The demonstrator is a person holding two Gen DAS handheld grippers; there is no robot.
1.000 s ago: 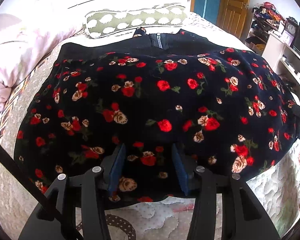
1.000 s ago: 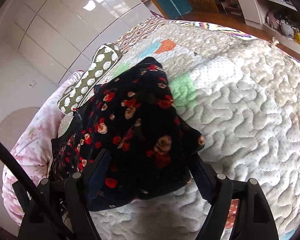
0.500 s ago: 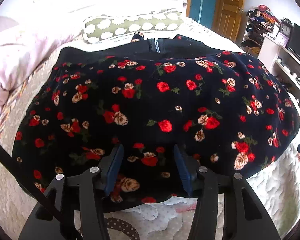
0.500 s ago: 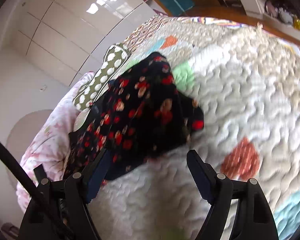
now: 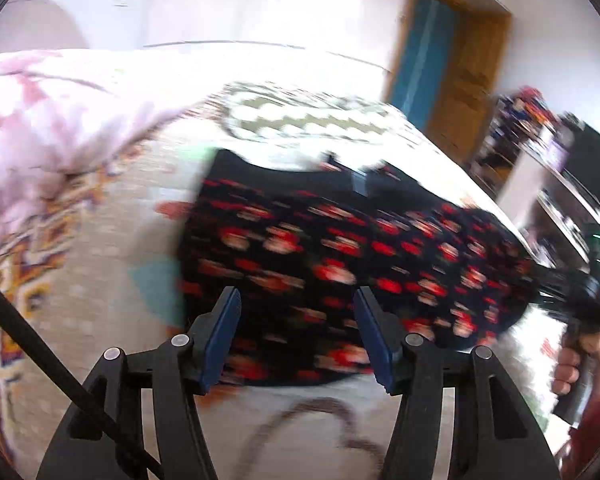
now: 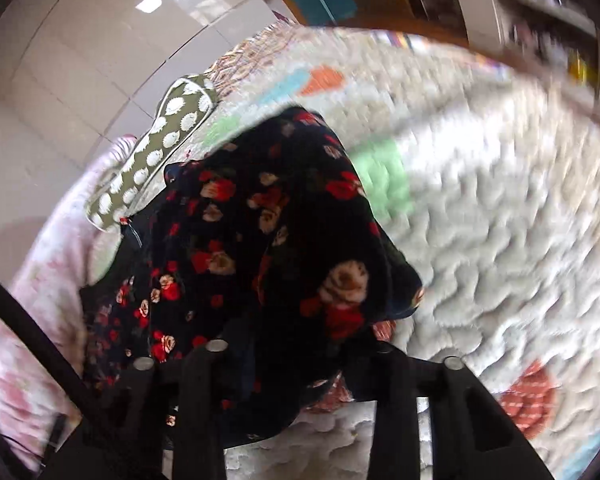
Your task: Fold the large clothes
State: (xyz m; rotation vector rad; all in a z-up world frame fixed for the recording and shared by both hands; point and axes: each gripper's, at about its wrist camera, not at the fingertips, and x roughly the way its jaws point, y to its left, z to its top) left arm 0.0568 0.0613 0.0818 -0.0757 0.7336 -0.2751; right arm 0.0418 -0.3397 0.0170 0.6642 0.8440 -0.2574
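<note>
A black dress with red and cream roses (image 5: pixel 340 256) lies on the quilted bed. My left gripper (image 5: pixel 296 332) is open, its blue pads (image 5: pixel 224 332) spread over the dress's near hem, holding nothing. The left wrist view is blurred. My right gripper (image 6: pixel 296 344) is shut on a bunched corner of the dress (image 6: pixel 284 240), and the cloth drapes over its fingers and hides them. The right gripper also shows in the left wrist view (image 5: pixel 580 296), at the dress's right end, held by a hand.
A green pillow with white spots (image 5: pixel 300 120) lies beyond the dress. A pink blanket (image 5: pixel 52 128) is heaped at the left. The patchwork quilt (image 6: pixel 500 220) spreads to the right. A wooden door (image 5: pixel 468 80) and shelves (image 5: pixel 540 128) stand at the back right.
My right gripper has closed on the dress's right corner and gathered it up. My left gripper has pulled back and swung left; the dress now looks narrower.
</note>
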